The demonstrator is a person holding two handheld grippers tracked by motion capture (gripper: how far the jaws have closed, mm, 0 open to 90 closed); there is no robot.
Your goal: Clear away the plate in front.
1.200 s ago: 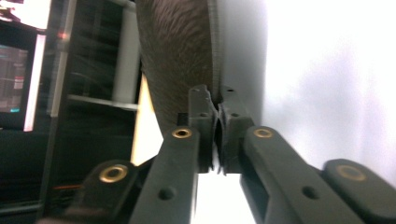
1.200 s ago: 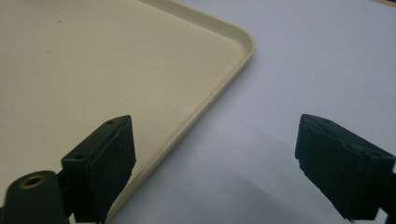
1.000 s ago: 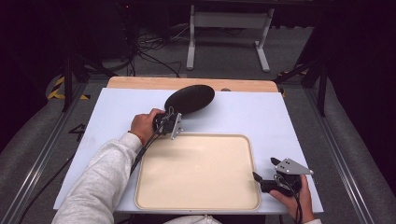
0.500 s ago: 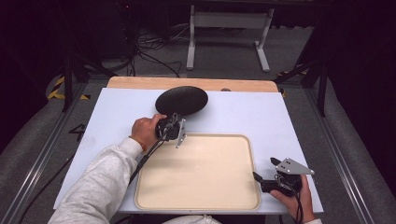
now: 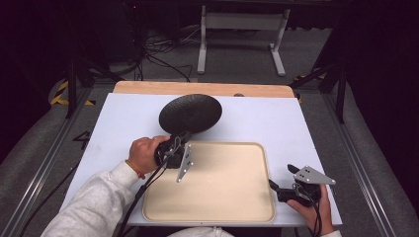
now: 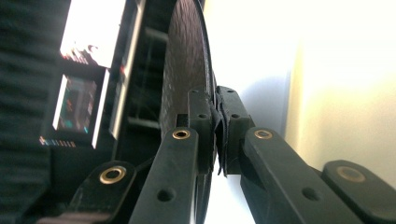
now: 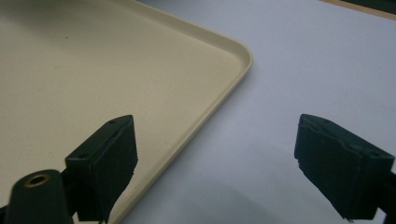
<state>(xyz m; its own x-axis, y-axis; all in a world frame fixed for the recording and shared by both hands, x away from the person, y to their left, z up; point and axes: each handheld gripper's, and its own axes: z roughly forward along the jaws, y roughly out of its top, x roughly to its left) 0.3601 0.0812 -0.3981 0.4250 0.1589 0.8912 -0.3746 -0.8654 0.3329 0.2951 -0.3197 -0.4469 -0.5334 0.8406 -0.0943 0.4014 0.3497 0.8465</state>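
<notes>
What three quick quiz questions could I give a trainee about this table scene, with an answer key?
1. True or false: the left gripper is shut on the black plate.
2. Are the right gripper's jaws open or shut?
3. Which lies nearer the person: the beige tray or the black plate?

Key:
1. True; its jaws pinch the plate's rim.
2. Open, holding nothing.
3. The beige tray.

We record the high view looking forward and down over the whole desk (image 5: 123, 118). The left gripper view sits close, sighting along its jaws. The right gripper view sits low beside the tray (image 7: 140, 70), which the high view shares (image 5: 257, 153).
</notes>
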